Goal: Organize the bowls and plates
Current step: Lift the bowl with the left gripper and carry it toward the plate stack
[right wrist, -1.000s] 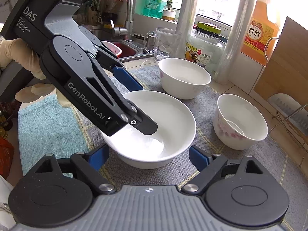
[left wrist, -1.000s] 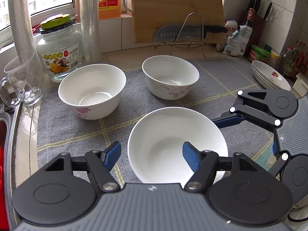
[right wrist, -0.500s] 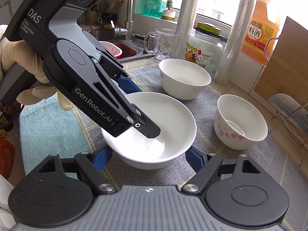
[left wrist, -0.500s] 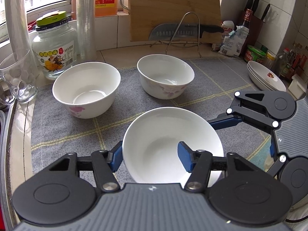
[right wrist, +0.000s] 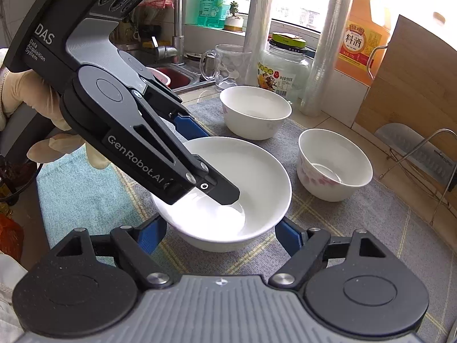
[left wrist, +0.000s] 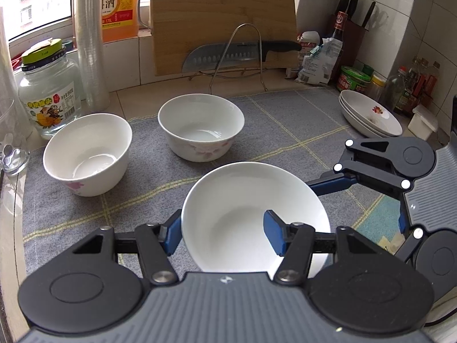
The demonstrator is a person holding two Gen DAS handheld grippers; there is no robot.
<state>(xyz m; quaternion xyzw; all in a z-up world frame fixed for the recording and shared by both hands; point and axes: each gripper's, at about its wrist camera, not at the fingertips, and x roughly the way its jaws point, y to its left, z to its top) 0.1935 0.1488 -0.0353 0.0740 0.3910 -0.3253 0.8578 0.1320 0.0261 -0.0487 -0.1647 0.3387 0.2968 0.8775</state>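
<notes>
Only rightward: gloved hand [right wrist: 34,105]; both grippers' fingers apparently clamped on bowl [left wrist: 242,217].

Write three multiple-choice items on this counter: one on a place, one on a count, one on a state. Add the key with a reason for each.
1. Where is the stack of plates?
A. In the sink
B. On the cutting board
C. At the right, near the condiment bottles

2. How many bowls show over the grey mat?
A. Two
B. Three
C. Five

3. How does the left gripper meet the wide plain bowl?
A. Shut on its wall, one finger inside, one outside
B. Open, high above it
C. Shut on nothing, beside it

Key:
1 C: the stack sits at the mat's right end, by the bottles.
2 B: the wide plain bowl, the left floral bowl and the right floral bowl.
3 A: the blue pads sit on either side of the bowl's wall.
</notes>
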